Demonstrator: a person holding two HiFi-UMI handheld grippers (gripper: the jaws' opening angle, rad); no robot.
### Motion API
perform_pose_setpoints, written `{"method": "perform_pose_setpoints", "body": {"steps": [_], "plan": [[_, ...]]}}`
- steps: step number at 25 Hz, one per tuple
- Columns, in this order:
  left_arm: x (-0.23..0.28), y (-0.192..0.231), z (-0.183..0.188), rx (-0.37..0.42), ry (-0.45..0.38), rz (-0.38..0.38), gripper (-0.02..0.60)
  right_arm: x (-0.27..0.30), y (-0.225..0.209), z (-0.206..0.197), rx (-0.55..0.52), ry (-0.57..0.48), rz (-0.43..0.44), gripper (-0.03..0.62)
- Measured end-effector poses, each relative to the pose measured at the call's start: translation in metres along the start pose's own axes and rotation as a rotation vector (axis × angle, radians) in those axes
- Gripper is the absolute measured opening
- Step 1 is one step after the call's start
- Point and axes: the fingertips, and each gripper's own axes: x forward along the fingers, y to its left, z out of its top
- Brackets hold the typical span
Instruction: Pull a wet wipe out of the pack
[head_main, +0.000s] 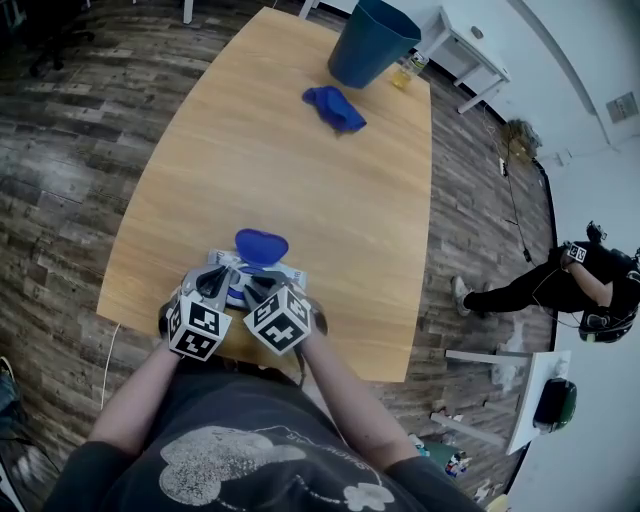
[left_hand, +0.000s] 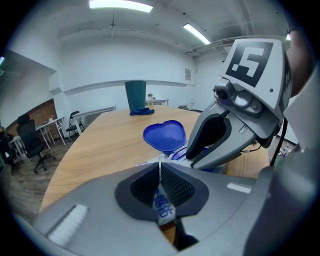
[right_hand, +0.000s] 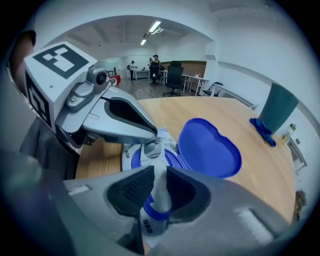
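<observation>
The left gripper (left_hand: 161, 172) is clamped on the edge of the pack (left_hand: 163, 206); just beside it, the right gripper (right_hand: 159, 176) pinches the wet wipe (right_hand: 162, 187) at the pack's opening, open blue lid (right_hand: 207, 147) just beyond its jaws

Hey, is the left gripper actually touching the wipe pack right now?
Touching. The left gripper view shows the left gripper shut on the wipe pack, pinching its printed edge.
</observation>
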Motion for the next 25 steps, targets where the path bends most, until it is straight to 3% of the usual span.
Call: {"method": "perform_pose_setpoints", "body": {"steps": [13, 25], "plan": [[0.0017, -0.0008, -0.0040, -0.004, -0.005, -0.042, 0.032, 0.0068, 0.0022, -0.0002, -0.003, 0.115, -0.024, 0.031], [0.0017, -0.0005, -0.0054, 0.009, 0.004, -0.059, 0.032, -0.0004, 0.0032, 0.0043, -0.003, 0.056, -0.098, 0.005]]}}
